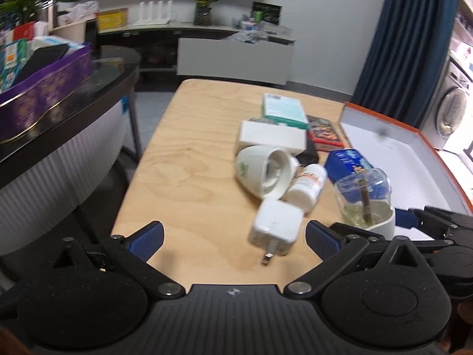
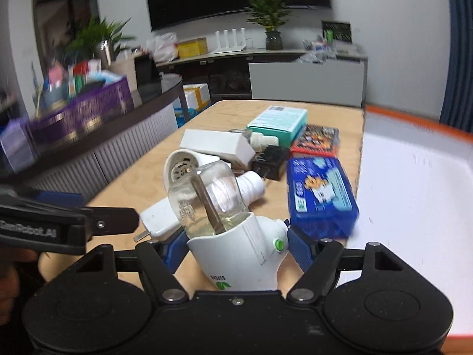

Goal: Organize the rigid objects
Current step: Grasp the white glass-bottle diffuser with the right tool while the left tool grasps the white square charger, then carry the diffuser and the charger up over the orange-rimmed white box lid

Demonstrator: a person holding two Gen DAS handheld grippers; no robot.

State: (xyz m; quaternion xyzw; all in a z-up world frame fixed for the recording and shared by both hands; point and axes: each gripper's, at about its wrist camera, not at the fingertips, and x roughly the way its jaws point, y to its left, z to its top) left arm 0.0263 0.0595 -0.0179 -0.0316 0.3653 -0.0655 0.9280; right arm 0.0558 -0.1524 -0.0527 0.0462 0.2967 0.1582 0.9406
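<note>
Right wrist view showed the wooden surface (image 2: 142, 183) with the big open box (image 2: 414, 195), white inside with an orange rim, lying along its right side. Next in size came one blue packet (image 2: 320, 195), flat on the surface and touching the box's near wall, its long axis running away from the camera. Beyond it lay one teal box (image 2: 278, 124) resting partly on one red card pack (image 2: 317, 140), and one long white box (image 2: 215, 145) lying crosswise. One black adapter (image 2: 270, 164) sat between the white box and the blue packet.

The right hand-held gripper (image 2: 236, 248) was closed on the mosquito repeller (image 2: 236, 254), a white plug-in body with one glass bottle (image 2: 207, 198) of clear liquid and a wick. The bottle pointed up and forward, tilted slightly left, and it blocked the sight of the things behind: one white dome-shaped repeller (image 2: 180, 162) on its side and one small white bottle (image 2: 251, 185) lying down.

Left wrist view showed the left hand-held gripper (image 1: 233, 239) spread wide and holding nothing, low over the near edge of the surface. One white charger (image 1: 278, 224) lay between its fingers, prongs pointing toward the camera, just beside the small bottle and close to the held repeller on the right.
</note>
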